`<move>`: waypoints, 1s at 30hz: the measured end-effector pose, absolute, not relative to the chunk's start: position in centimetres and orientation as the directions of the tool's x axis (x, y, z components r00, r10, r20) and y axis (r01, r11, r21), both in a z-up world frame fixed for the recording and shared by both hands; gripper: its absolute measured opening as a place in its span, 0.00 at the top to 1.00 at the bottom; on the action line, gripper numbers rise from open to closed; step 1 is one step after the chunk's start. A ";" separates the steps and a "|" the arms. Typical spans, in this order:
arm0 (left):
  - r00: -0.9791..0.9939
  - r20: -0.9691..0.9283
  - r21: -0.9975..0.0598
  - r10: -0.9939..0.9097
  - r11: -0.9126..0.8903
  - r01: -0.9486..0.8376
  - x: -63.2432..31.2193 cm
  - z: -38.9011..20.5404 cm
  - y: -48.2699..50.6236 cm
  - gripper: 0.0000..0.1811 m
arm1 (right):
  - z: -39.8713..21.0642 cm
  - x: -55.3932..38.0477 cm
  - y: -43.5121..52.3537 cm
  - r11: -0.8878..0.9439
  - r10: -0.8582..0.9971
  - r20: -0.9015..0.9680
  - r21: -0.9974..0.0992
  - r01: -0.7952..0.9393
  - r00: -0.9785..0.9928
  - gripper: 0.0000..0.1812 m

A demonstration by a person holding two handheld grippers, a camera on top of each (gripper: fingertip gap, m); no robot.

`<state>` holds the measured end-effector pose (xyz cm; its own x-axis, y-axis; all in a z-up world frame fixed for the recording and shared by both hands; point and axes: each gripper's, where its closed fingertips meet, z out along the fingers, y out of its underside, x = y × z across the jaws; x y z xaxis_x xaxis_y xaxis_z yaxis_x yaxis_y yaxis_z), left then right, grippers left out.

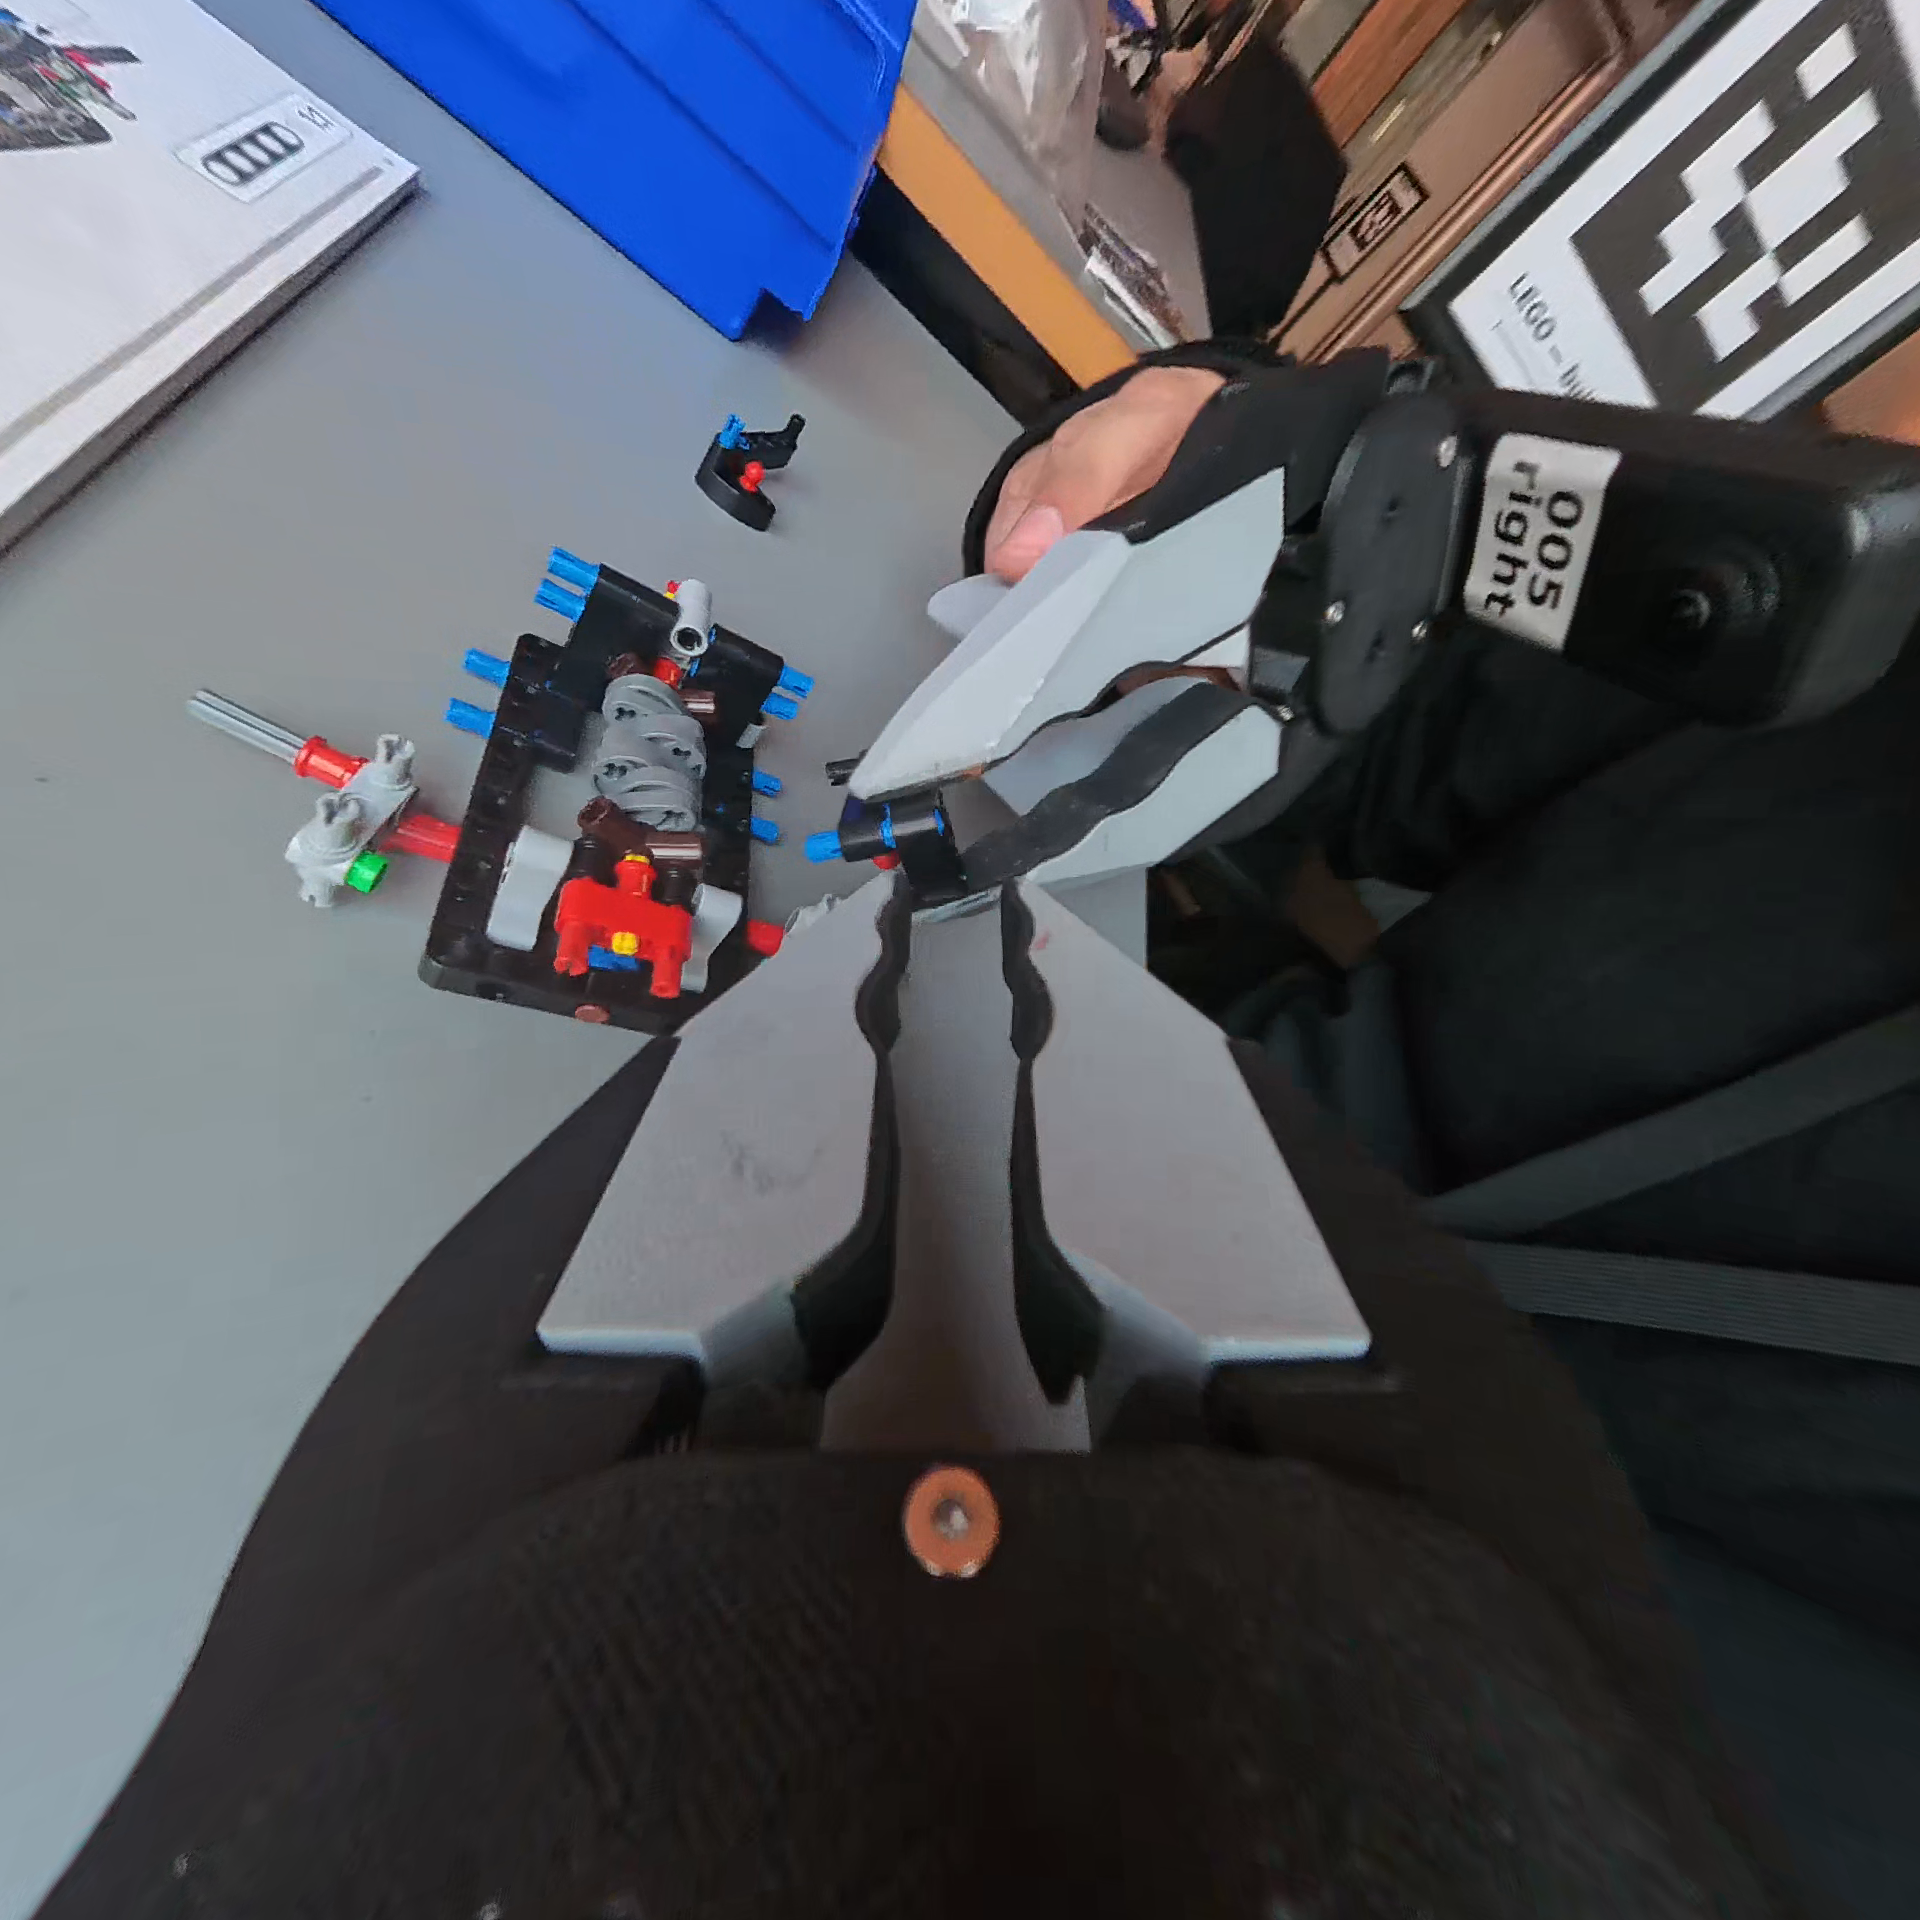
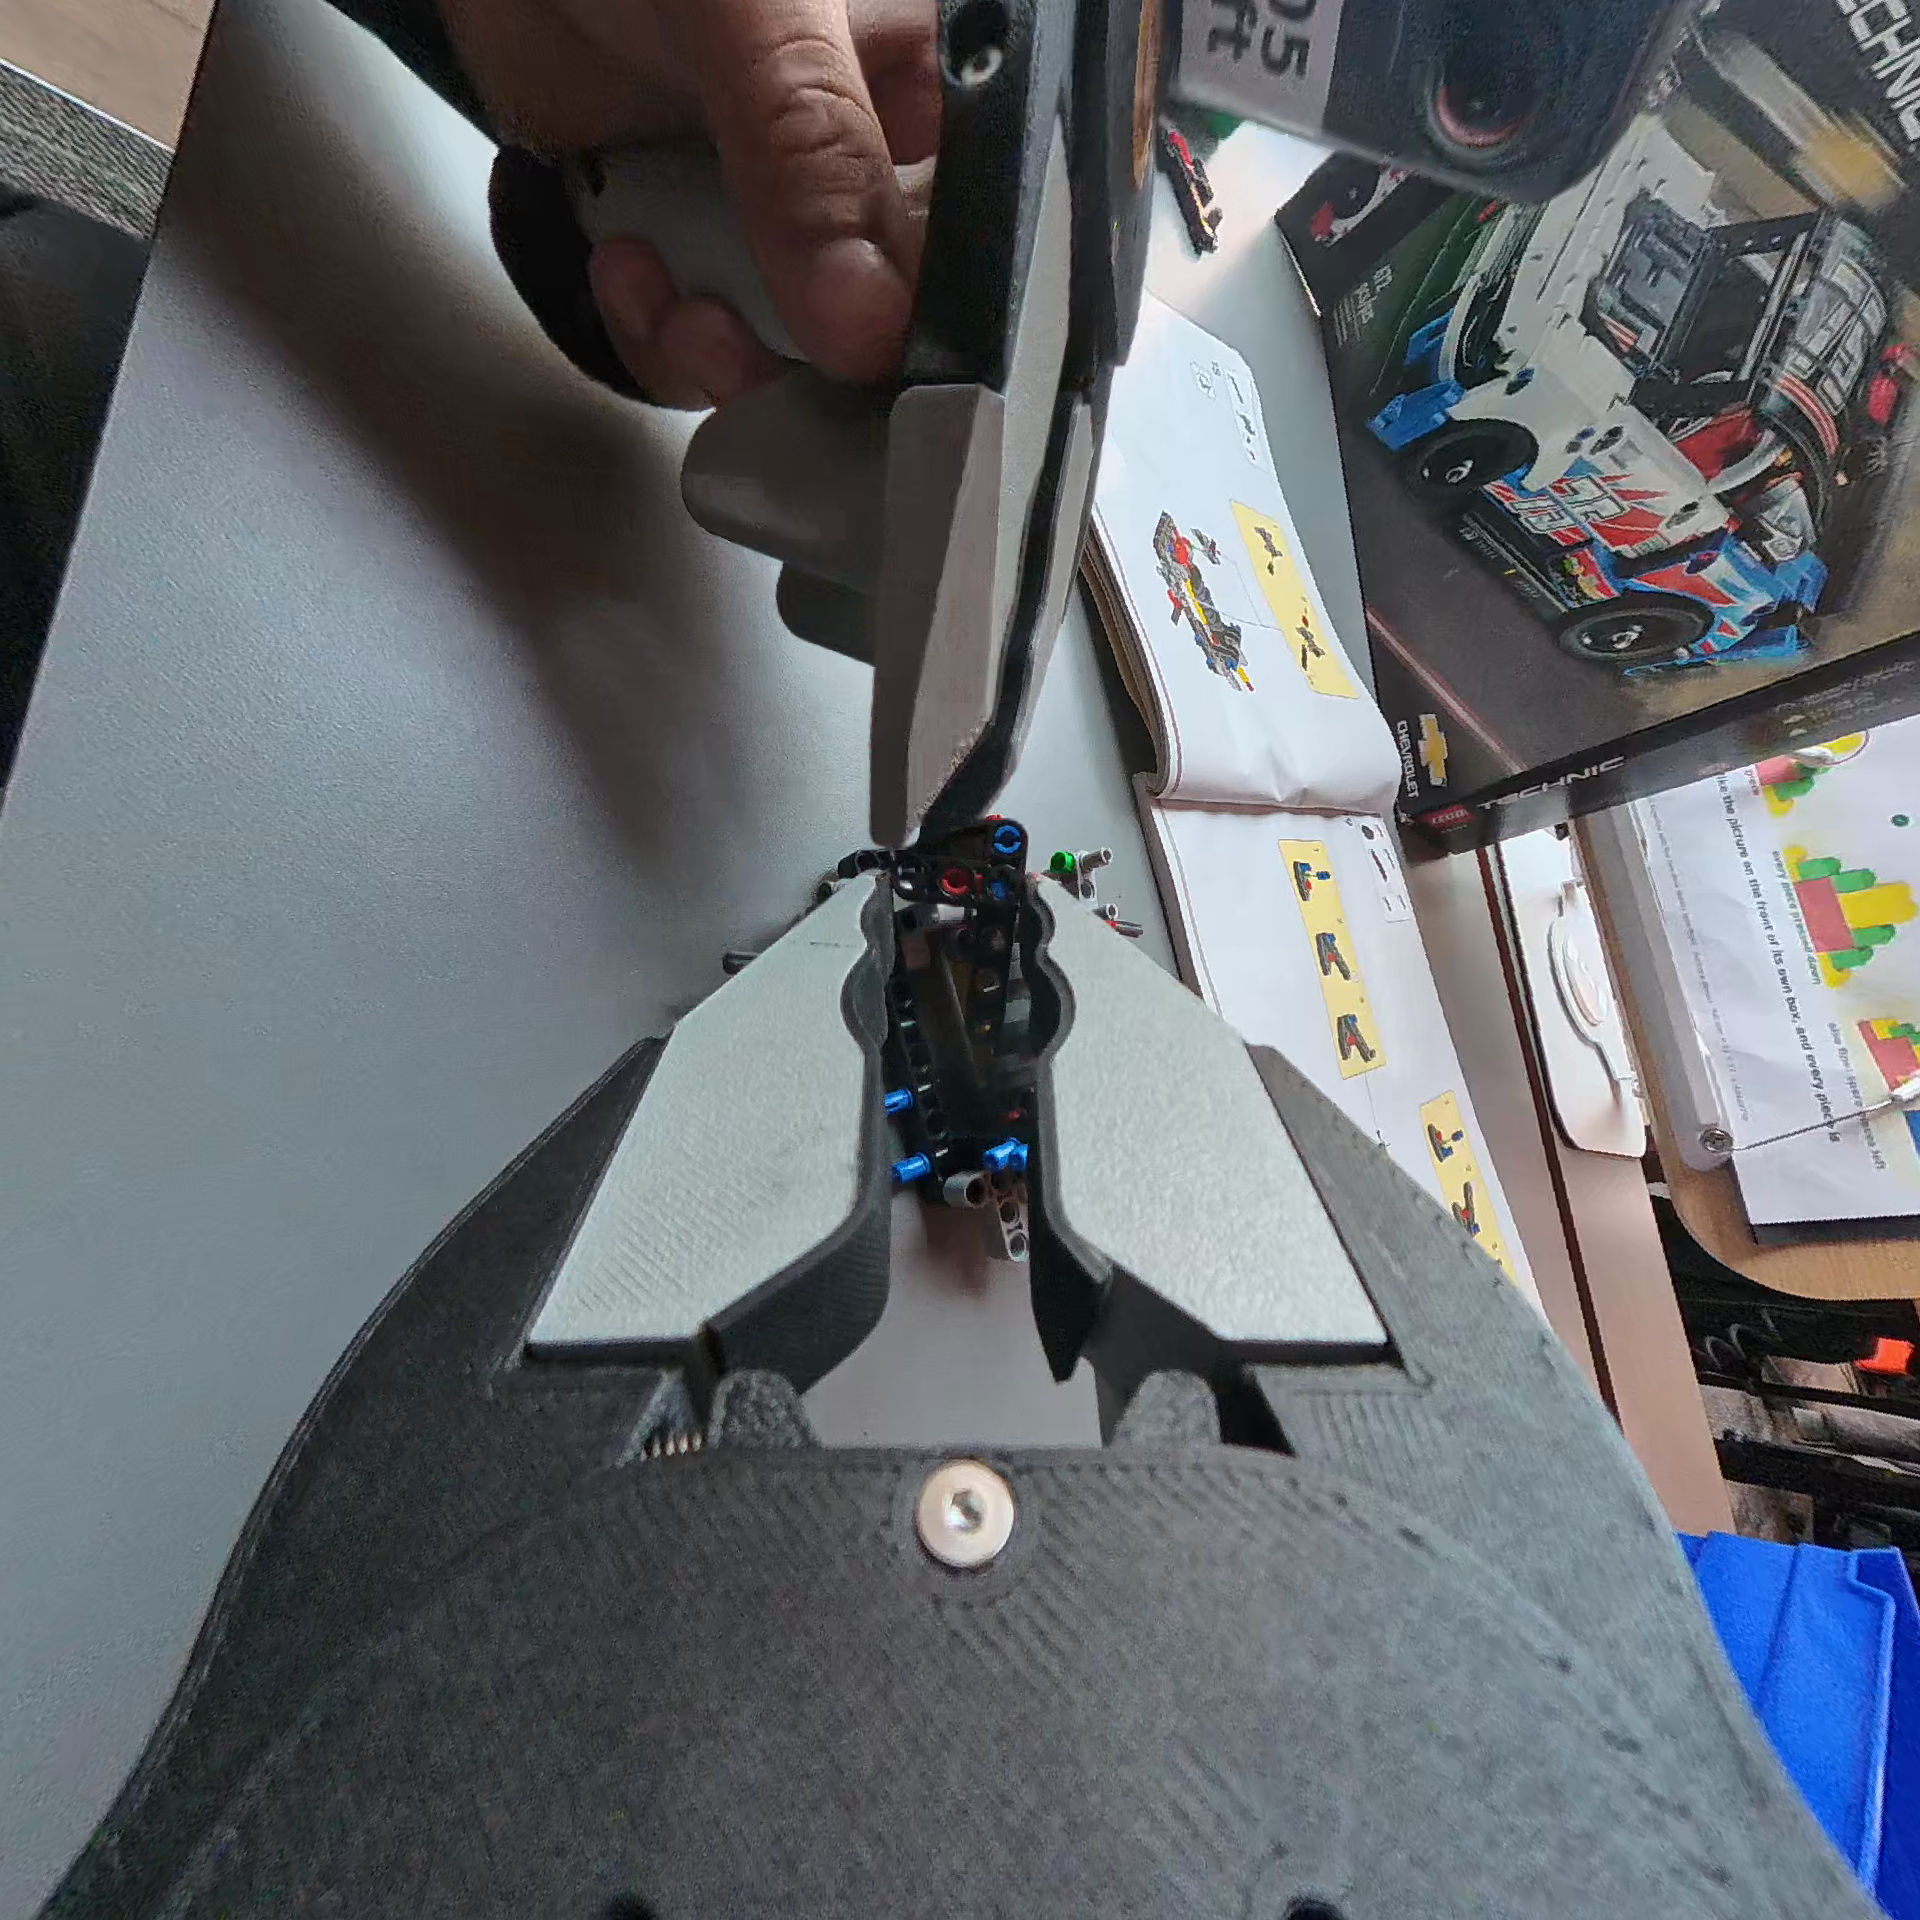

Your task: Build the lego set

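Note:
A small black lego piece (image 1: 902, 837) with blue pins and a red pin is held in the air between both grippers. My right gripper (image 2: 958, 883) is shut on it. In the left wrist view the right gripper (image 1: 899, 831) comes in from the right. My left gripper (image 1: 951, 909) has its jaws narrow and its tips close on the lower end of the same piece (image 2: 966, 868). The black chassis frame (image 1: 603, 810), with a grey gear stack and red parts, lies on the grey table and shows between the right gripper's fingers (image 2: 956, 1039).
A grey and red axle sub-assembly (image 1: 343, 821) lies left of the frame. Another small black piece (image 1: 748, 468) lies behind it. An instruction booklet (image 1: 156, 260) and a blue bin (image 1: 675, 135) are at the back. The set's box (image 2: 1610, 416) stands beside the open booklet (image 2: 1247, 623). The grippers are tip to tip, or close to it.

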<state>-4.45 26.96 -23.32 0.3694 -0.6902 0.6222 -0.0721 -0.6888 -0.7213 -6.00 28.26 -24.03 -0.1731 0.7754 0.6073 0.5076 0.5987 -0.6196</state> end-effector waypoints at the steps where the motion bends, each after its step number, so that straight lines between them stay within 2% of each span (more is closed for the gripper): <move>1: 0.357 0.643 -0.709 -0.677 -0.703 -0.057 -4.5 -23.3 27.0 0.94 | -24.0 -6.0 28.2 0.597 0.777 0.606 -0.623 0.505 -0.172 0.89; 3: 0.347 0.665 -0.697 -0.661 -0.717 -0.029 -4.6 -23.3 27.2 0.96 | -23.8 -6.1 28.1 0.594 0.781 0.602 -0.630 0.501 -0.167 0.89; 14: 0.340 0.686 -0.689 -0.643 -0.724 0.020 -4.8 -23.1 27.5 0.97 | -23.1 -6.4 28.2 0.592 0.778 0.616 -0.651 0.475 -0.125 0.87; 23: 0.259 0.781 -0.609 -0.569 -0.786 0.107 -4.8 -22.9 27.7 0.97 | -22.9 -6.4 28.3 0.676 0.680 0.725 -0.559 0.481 -0.113 0.88; 27: 0.285 0.751 -0.638 -0.596 -0.766 0.080 -4.8 -23.0 27.8 0.97 | -23.0 -6.3 28.4 0.664 0.695 0.709 -0.567 0.487 -0.120 0.88; 30: 0.383 0.628 -0.731 -0.677 -0.682 -0.006 -5.8 -23.3 28.1 1.00 | -23.3 -5.8 28.7 0.634 0.731 0.668 -0.586 0.505 -0.142 0.88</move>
